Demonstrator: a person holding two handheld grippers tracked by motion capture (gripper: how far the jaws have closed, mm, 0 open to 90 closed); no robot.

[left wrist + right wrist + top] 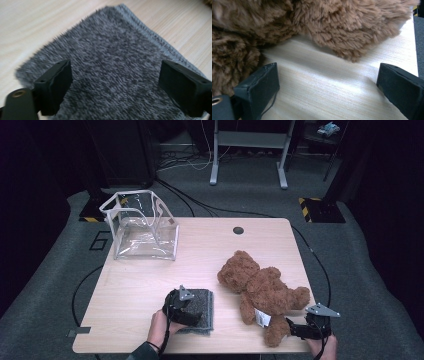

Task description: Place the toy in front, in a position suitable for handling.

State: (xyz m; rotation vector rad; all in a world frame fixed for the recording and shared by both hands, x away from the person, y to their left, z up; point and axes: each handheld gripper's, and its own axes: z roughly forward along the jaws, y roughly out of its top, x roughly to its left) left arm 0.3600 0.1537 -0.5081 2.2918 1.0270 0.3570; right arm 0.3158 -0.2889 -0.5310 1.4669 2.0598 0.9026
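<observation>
Now left gripper (115,82) low over grey cloth (112,65), jaws spread wide, nothing pinched yet, pile showing between them. Probably lined up to grab the folded cloth (197,310) near the front edge of table (210,250). Right gripper (328,85) gaping too, holding nothing, parked flat on the wood just beside teddy bear (312,25), likely waiting its turn. Seen from above at front right corner (300,329), by the bear's leg; bear (262,290) lying on its back. Clear bag (142,227) standing open at far left corner, well apart, likely the destination.
</observation>
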